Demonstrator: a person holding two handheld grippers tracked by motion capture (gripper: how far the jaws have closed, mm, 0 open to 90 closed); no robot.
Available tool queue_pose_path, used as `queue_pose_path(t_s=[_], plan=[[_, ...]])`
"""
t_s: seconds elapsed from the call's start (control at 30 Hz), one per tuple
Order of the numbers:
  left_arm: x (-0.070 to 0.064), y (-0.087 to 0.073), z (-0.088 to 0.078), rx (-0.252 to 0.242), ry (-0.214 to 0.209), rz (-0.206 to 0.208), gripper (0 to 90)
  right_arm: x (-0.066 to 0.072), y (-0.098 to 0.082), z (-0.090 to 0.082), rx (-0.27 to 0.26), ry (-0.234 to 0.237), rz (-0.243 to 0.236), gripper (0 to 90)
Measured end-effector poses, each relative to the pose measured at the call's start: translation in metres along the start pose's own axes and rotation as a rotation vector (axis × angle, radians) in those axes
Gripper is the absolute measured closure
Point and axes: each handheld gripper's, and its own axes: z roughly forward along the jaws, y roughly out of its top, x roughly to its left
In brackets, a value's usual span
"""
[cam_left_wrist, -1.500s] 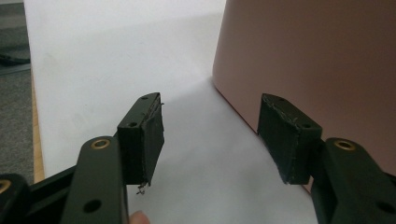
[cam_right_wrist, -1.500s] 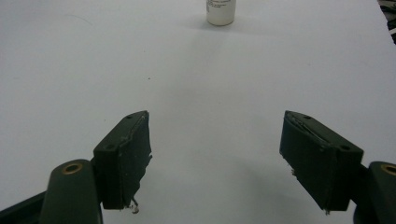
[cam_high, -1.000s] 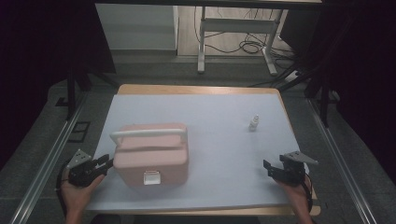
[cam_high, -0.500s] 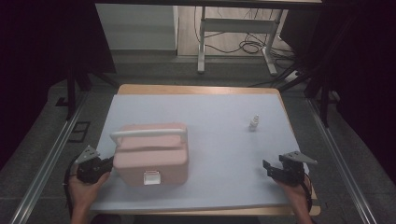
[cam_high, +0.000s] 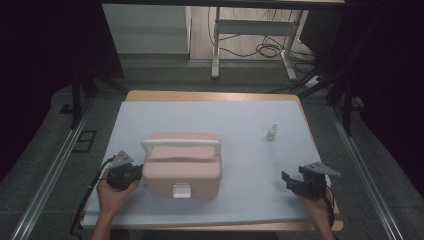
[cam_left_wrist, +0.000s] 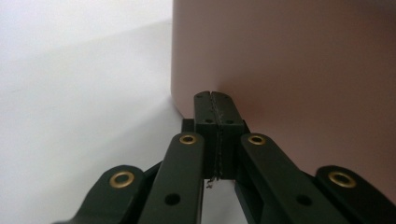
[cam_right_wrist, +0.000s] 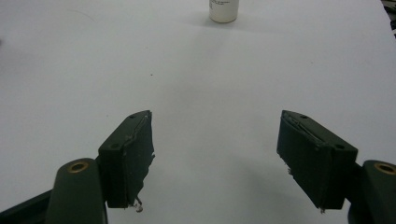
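Centrally on the white mat (cam_high: 240, 120) stands the pink case (cam_high: 182, 165); the left gripper (cam_high: 131, 172), jaws clenched together on nothing, has its tips at the case's left wall near the front corner. Rightward, the right gripper (cam_high: 289, 181) rests with jaws spread, facing the small white bottle (cam_high: 271, 131) across bare mat.

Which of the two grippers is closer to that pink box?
Left. The left gripper sits right against the pink box's left side, fingers shut; the right gripper rests far off to its right, fingers open.
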Motion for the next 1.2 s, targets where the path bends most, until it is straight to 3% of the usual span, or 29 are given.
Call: queue_pose_path(t_s=[0.13, 0.4, 0.63, 0.7, 0.73, 0.83, 1.0, 1.03, 1.07, 1.2], plan=[[-0.019, 0.004, 0.011, 0.025, -0.031, 0.039, 89.9, -0.002, 0.0, -0.002, -0.001, -0.003, 0.003, 27.1], [-0.033, 0.007, 0.021, 0.042, -0.068, 0.066, 89.0, -0.003, 0.0, -0.003, -0.006, -0.006, 0.006, 27.1], [-0.022, 0.006, 0.014, 0.005, -0.001, 0.047, 65.6, -0.004, 0.001, -0.004, -0.01, -0.008, -0.001, 27.3], [-0.015, 0.005, 0.011, 0.023, 0.062, 0.063, 61.3, -0.003, 0.002, -0.004, 0.002, -0.008, -0.016, 28.4], [-0.014, 0.005, 0.01, 0.025, 0.068, 0.069, 59.4, -0.002, 0.002, -0.004, 0.007, -0.001, -0.023, 28.8], [-0.014, 0.005, 0.008, 0.02, 0.065, 0.074, 56.1, -0.001, 0.004, -0.003, 0.023, 0.018, -0.02, 28.8], [-0.011, 0.003, 0.007, 0.069, 0.068, 0.095, 52.9, 0.002, 0.017, 0.001, 0.076, 0.07, -0.049, 27.3], [-0.009, 0.001, 0.006, 0.059, 0.053, 0.078, 53.1, 0.002, 0.02, 0.002, 0.08, 0.072, -0.05, 27.1], [-0.002, -0.003, 0.003, 0.049, 0.017, 0.029, 53.2, 0.001, 0.025, 0.002, 0.087, 0.077, -0.043, 26.8], [0.006, -0.009, -0.005, 0.036, 0.03, 0.0, 53.7, 0.0, 0.042, 0.005, 0.121, 0.078, -0.056, 27.5]])
